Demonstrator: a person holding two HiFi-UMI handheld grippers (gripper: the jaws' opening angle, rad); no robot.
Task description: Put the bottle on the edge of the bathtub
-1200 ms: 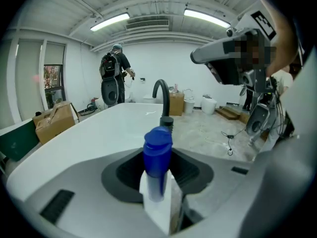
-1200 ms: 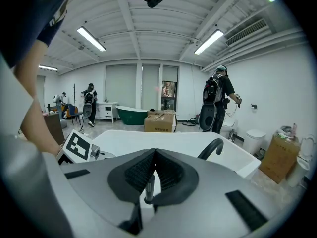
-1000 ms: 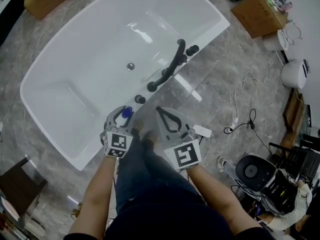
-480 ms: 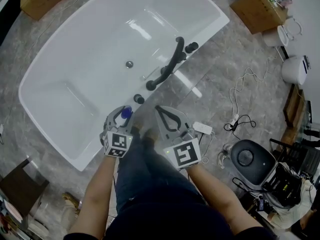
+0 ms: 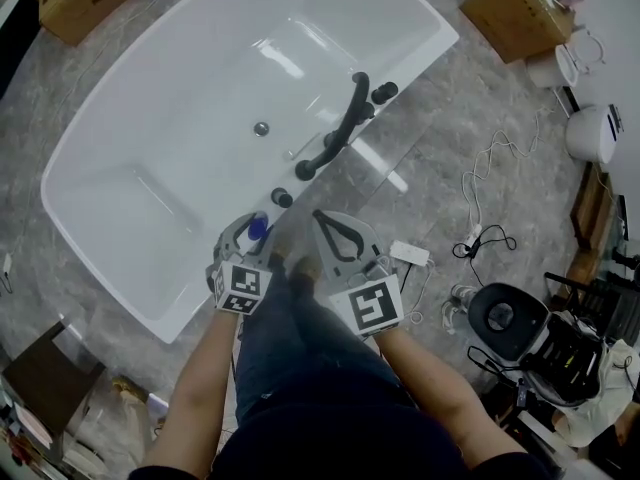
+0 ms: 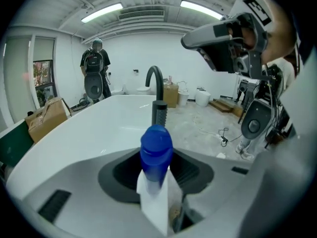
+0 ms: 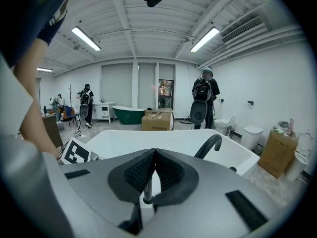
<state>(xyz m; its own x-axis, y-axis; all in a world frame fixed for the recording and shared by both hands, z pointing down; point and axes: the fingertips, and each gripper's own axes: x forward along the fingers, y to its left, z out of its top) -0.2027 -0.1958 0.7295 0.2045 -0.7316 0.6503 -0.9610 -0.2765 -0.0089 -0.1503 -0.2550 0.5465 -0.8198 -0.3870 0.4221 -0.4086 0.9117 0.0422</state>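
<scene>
A white bottle (image 6: 153,197) with a blue cap (image 6: 156,150) stands upright between the jaws of my left gripper (image 6: 156,177), which is shut on it. In the head view the blue cap (image 5: 257,230) shows inside the left gripper (image 5: 245,236), just over the near rim of the white bathtub (image 5: 410,63). Close to its right, my right gripper (image 5: 318,218) is shut and holds nothing. In its own view the right gripper (image 7: 153,152) has its pads pressed together, with the tub (image 7: 163,140) beyond it.
A black arched faucet (image 5: 340,133) and black knobs (image 5: 383,93) stand on the tub's rim ahead of the grippers. Cardboard boxes (image 5: 515,18) lie at the far side. White cables (image 5: 480,228) and a round black device (image 5: 500,318) are on the floor to the right. A person with a backpack (image 6: 95,73) stands far off.
The head view has shifted slightly. Both grippers and the bottle keep their places by the tub's near rim.
</scene>
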